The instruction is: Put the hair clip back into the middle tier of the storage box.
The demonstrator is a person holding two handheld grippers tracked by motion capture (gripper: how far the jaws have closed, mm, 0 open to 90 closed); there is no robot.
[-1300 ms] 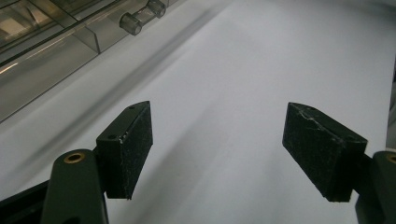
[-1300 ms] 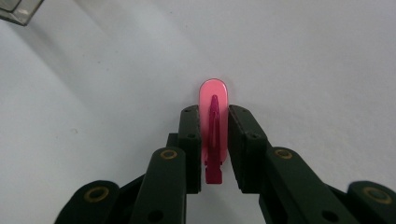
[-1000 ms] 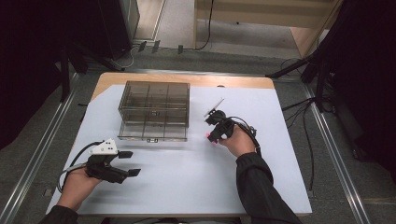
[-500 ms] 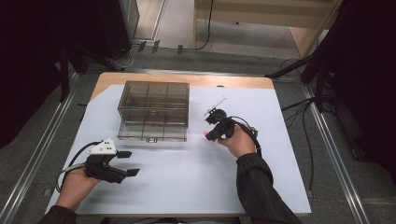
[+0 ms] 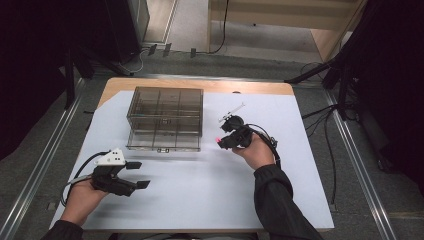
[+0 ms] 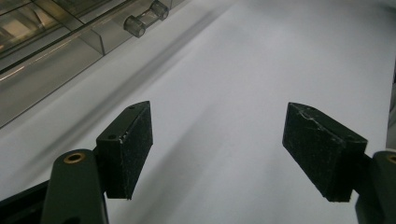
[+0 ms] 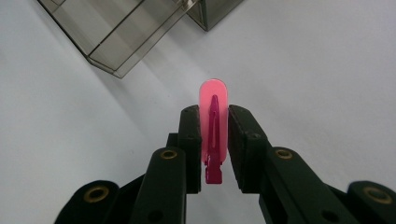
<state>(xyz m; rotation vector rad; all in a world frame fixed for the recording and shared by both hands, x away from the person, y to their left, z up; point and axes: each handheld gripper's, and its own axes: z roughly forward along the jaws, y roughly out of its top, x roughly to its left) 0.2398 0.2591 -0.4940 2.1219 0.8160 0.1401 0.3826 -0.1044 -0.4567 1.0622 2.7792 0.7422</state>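
Observation:
A smoky clear plastic organizer box point(image 5: 165, 117) with several compartments stands on the white table sheet point(image 5: 200, 185); its front corner shows in the right gripper view point(image 7: 126, 28) and its latch side in the left gripper view point(image 6: 70, 42). My right gripper point(image 5: 220, 142) is just right of the box, shut on a small pink clip point(image 7: 214, 126) that stands upright between its pads; the clip shows as a pink dot point(image 5: 218, 139) at the tips in the high view. My left gripper point(image 5: 139, 175) rests at the front left, jaws wide open with nothing between them point(image 6: 229, 158).
The sheet covers a wooden table point(image 5: 200, 86) whose far edge shows behind the box. Metal rails point(image 5: 45, 160) run along both sides on the floor. Cables point(image 5: 320, 135) lie to the right. Bare white sheet lies between the two hands.

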